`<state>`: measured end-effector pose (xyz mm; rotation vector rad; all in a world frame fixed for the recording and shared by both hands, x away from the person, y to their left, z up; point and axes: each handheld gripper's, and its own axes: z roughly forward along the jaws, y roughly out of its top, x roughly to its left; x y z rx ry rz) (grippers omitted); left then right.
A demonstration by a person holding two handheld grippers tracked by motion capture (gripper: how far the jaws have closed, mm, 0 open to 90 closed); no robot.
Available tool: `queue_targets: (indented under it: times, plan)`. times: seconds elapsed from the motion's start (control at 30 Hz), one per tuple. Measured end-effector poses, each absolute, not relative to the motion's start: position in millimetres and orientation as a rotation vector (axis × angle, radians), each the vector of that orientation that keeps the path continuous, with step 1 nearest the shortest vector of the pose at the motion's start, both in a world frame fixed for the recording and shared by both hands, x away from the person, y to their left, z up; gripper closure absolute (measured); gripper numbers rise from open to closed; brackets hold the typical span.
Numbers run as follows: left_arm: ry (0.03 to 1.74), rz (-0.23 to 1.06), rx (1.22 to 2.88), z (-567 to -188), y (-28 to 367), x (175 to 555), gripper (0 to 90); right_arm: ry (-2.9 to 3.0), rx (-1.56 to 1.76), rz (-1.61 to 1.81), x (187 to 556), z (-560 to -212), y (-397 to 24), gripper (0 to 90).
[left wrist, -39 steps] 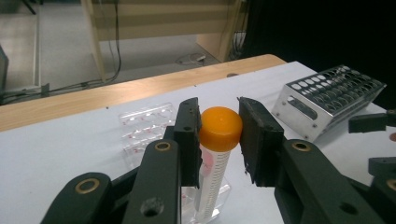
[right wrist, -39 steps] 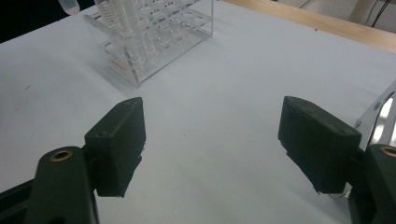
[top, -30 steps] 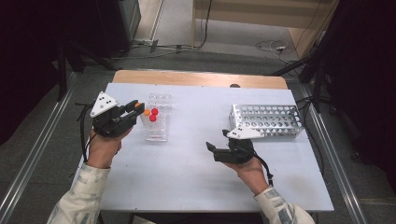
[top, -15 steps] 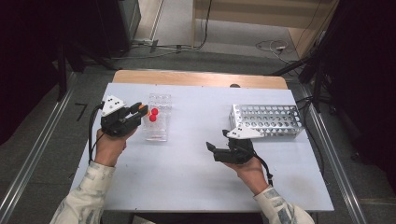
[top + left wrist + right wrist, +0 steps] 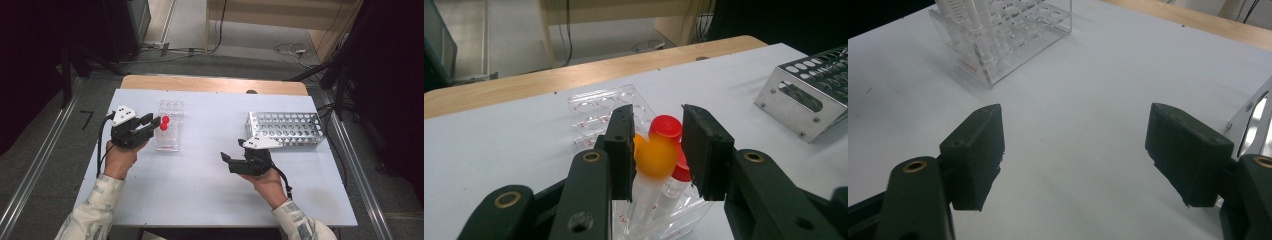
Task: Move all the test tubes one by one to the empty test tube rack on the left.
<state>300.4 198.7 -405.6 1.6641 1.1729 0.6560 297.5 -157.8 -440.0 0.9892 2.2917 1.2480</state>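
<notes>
A clear plastic tube rack (image 5: 169, 135) stands left of the table's middle. In the left gripper view an orange-capped tube (image 5: 655, 157) stands upright in the rack (image 5: 594, 107), beside two red-capped tubes (image 5: 665, 127). My left gripper (image 5: 656, 135) straddles the orange cap. Its jaws have just been opening, and a thin gap shows at the right pad. From above, the left gripper (image 5: 152, 122) sits at the rack's left edge by the red caps (image 5: 164, 123). My right gripper (image 5: 232, 150) rests open and empty on the table, with bare tabletop between its jaws (image 5: 1075, 150).
A perforated metal rack (image 5: 287, 129) lies at the right, just behind the right hand; its corner shows in the right gripper view (image 5: 1253, 125). A wooden strip (image 5: 215, 84) runs along the table's far edge. White tabletop (image 5: 200, 190) spreads between and in front of the hands.
The left hand has sunk toward the rack with the orange-capped tube, whose cap can no longer be seen from above. The right hand has kept still.
</notes>
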Motion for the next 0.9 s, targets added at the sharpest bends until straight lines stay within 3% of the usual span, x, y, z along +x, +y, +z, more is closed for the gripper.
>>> queue_targets:
  times: [0.47,0.7,0.9]
  plan:
    - [1.169,0.636,1.636,-403.2,200.4,298.2,63.5,2.291,0.990,1.249,297.7,-440.2,-157.9,22.6]
    - [1.179,0.627,1.626,-401.8,199.8,296.8,54.5,2.288,1.002,1.249,298.1,-440.1,-158.5,22.6]
    - [1.202,0.639,1.625,-401.8,197.7,296.2,37.2,2.282,1.002,1.248,298.6,-440.4,-159.5,22.6]
